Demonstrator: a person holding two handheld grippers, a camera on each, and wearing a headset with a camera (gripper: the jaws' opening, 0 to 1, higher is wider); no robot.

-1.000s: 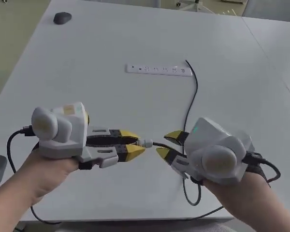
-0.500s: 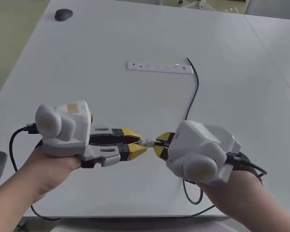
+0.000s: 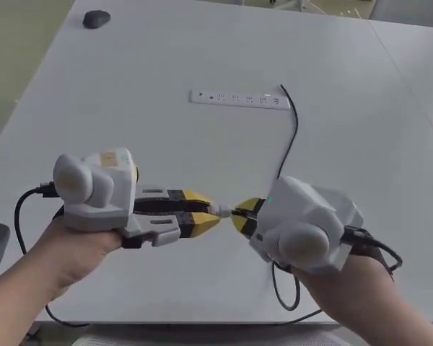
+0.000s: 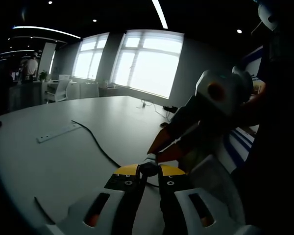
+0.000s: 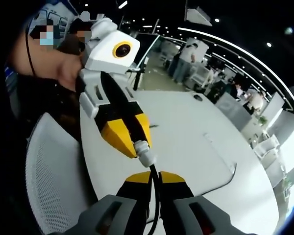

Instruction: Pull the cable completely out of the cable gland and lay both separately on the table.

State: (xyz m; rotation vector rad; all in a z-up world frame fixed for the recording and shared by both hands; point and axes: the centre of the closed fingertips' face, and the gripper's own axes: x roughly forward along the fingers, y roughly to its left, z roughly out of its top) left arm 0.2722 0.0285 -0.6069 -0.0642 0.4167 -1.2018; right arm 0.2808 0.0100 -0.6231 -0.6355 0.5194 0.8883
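— Cable gland: where is it?

— Clamped in the tips of the left gripper, in the air above the near part of the table. It's the small white piece poking out past the yellow jaw tips.

— And the cable?

— It's black. It comes out of the gland's end and goes straight between the jaws of the right gripper, which are pinched tight on it just beside the gland. So the two are not apart yet: the cable sits in the gland.

— How do the grippers stand to each other?

— Tip to tip and very near. In the head view the left one points right and the right one points left, with the gland between them.

— Where does the rest of the cable go?

— A black loop shows below the right gripper, at the table's front edge. I cannot tell whether it is this cable. Farther up the table a black cable runs from behind the right gripper to just beside the right end of a white power strip. The gripper hides any join, so I cannot tell there either.

— Anything else on the table?

— A dark mouse near the far left corner, well apart from everything.
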